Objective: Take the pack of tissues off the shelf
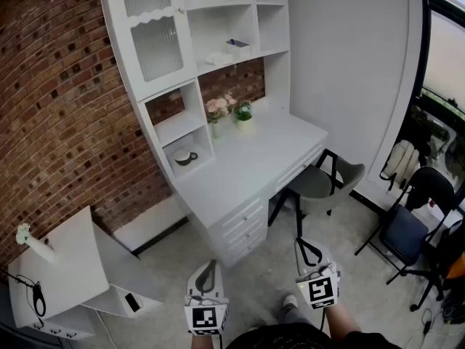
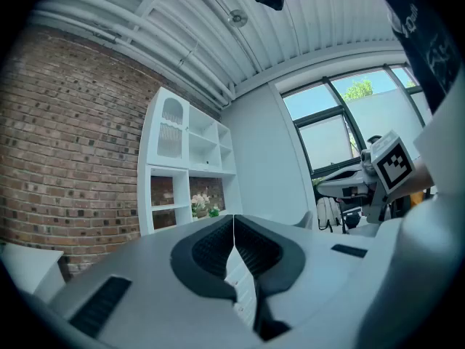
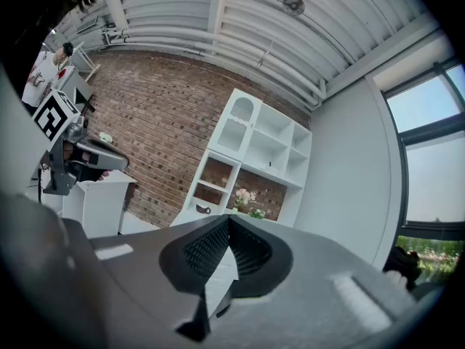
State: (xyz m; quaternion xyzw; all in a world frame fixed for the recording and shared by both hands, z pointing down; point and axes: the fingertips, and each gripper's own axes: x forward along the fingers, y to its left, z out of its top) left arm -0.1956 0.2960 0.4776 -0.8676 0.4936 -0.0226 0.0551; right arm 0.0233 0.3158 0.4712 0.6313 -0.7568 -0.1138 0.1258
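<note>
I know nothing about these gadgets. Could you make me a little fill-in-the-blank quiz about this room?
1. The jaws of the left gripper and the right gripper are both ____.
2. The wall behind the white shelf unit is made of ____.
3. The pink flowers stand on the ____.

Missing words: shut; brick; desk.

Tabletop [image 1: 254,155]: bare in front (flowers [image 1: 227,110] stand at the back).
Chair [image 1: 320,182]: blocks its right end.
Floor [image 1: 174,249]: open up to it.
Shelf [image 1: 261,51]: open-fronted.
</note>
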